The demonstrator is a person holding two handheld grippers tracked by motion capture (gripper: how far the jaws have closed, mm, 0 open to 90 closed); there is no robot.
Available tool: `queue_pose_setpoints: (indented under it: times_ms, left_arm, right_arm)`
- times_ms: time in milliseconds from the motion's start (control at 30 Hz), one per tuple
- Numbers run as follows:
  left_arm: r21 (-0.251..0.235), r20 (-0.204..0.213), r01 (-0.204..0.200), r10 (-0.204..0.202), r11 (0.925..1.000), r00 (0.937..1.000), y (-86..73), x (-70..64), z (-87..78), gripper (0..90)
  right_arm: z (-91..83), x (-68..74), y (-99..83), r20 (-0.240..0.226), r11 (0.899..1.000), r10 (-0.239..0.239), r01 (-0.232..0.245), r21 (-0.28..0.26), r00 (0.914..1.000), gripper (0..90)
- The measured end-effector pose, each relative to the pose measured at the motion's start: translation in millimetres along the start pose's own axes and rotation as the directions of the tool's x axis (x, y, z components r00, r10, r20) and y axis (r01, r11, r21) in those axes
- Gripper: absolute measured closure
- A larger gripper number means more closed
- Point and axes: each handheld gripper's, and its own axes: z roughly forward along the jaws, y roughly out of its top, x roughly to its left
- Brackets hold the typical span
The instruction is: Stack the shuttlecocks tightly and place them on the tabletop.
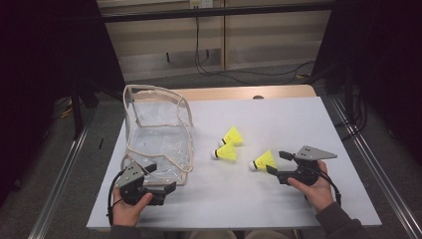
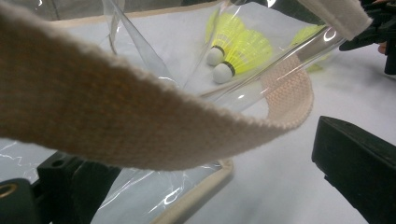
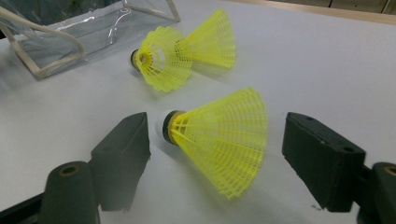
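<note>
Shuttlecock (image 3: 219,140) lies on the white tabletop (image 1: 278,199) between the right gripper's (image 1: 275,163) spread jaws, untouched. At nine o'clock, the left gripper's (image 1: 164,179) released jaws straddle the clear bag's (image 1: 157,134) strap (image 2: 140,121).

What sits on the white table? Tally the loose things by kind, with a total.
Yellow plastic shuttlecocks with white cork tips: 3
Clear plastic bag with beige woven trim: 1
Total: 4

Left claw (image 1: 166,188) and right claw (image 1: 277,163) both wide open, low over the table, hands gripping from behind
</note>
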Motion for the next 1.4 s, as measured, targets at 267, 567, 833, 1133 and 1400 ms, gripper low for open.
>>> queue_pose_setpoints:
  times_ms: [267,567,833,1133,1400]
  left_arm:
    - [-0.005,0.005,0.002,-0.002,1.0000,1.0000,-0.3,2.0,1.3,2.9]
    - [-0.008,0.007,0.003,-0.003,1.0000,1.0000,-2.1,0.9,0.0,2.9]
    - [-0.004,0.001,0.003,-0.003,1.0000,1.0000,-1.6,0.4,0.7,2.8]
    - [-0.004,-0.003,0.003,-0.003,1.0000,1.0000,-1.5,-0.1,0.9,2.7]
    - [-0.003,0.000,0.004,-0.004,1.0000,1.0000,-1.1,1.0,1.4,2.7]
  right_arm:
    - [3.3,-0.9,0.2,-0.027,1.000,-0.005,0.005,0.009,0.9996,36.4]
    - [7.4,1.1,0.2,-0.055,0.999,-0.020,0.022,0.037,0.9983,47.6]
    - [12.5,0.8,-0.1,-0.071,0.998,-0.023,0.027,0.055,0.9972,53.5]
    - [14.0,2.5,1.6,-0.088,0.998,-0.030,0.035,0.057,0.9957,59.8]
    - [13.7,1.1,1.3,-0.098,0.997,-0.034,0.040,0.069,0.9947,63.6]
